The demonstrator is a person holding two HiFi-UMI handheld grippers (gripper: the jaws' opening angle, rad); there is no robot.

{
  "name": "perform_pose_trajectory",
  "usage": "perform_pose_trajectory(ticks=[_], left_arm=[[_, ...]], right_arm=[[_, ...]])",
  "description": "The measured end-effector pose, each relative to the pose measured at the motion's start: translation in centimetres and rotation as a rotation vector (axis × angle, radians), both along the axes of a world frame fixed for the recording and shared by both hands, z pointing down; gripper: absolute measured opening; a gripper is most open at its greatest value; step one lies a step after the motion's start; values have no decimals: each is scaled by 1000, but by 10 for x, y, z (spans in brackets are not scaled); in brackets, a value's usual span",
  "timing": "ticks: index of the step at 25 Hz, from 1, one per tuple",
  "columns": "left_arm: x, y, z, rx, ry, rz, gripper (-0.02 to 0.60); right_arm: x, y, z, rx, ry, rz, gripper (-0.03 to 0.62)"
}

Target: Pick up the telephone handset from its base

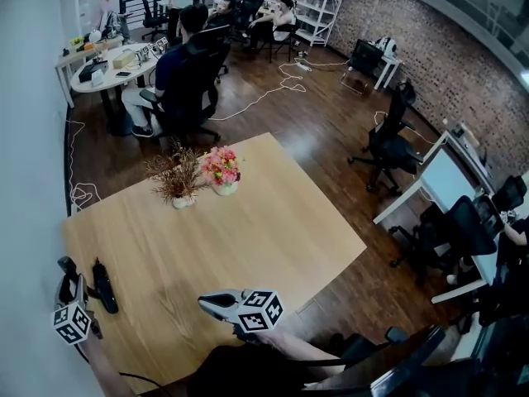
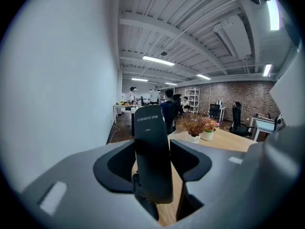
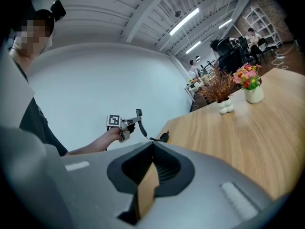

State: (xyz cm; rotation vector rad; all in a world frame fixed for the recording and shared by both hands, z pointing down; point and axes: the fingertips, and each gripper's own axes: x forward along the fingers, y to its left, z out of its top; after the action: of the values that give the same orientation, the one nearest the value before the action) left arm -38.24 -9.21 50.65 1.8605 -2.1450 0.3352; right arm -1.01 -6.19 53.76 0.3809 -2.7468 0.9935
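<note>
Left gripper view has the black telephone handset [image 2: 151,142] standing upright between the jaws of the left gripper [image 2: 152,159], which are clamped on its sides. The right gripper view shows that handset lifted clear of the wooden table [image 3: 248,128], near its far edge. A thin cord [image 3: 148,138] runs from the handset down to a small dark unit [image 3: 163,137] lying on the tabletop there. The right gripper [image 3: 152,144] has its jaw tips pressed together with nothing between them, and it hangs over the near side of the table. Farther along the table stand a vase of pink flowers [image 1: 221,169] and, just beside it, a dried plant [image 1: 176,178].
</note>
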Motion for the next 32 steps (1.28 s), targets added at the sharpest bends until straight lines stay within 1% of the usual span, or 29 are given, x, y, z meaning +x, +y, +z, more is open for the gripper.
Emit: perform_pose_trajectory(ticks=[11,26,29,32], left_arm=[[3,8,6,-5,7,-8,232],[2,17,10,-19,-1,-26,230],[3,9,19,-23,1,-28,230],[13,-2,23,-27,1,-19,230]], right_arm=[[-3,1,-4,11,-14,-16,3],[-3,1,-3,22,-19,-27,3],[3,-8,3,27,-21,-17,3],[16,-17,2,45,-25,5,3]])
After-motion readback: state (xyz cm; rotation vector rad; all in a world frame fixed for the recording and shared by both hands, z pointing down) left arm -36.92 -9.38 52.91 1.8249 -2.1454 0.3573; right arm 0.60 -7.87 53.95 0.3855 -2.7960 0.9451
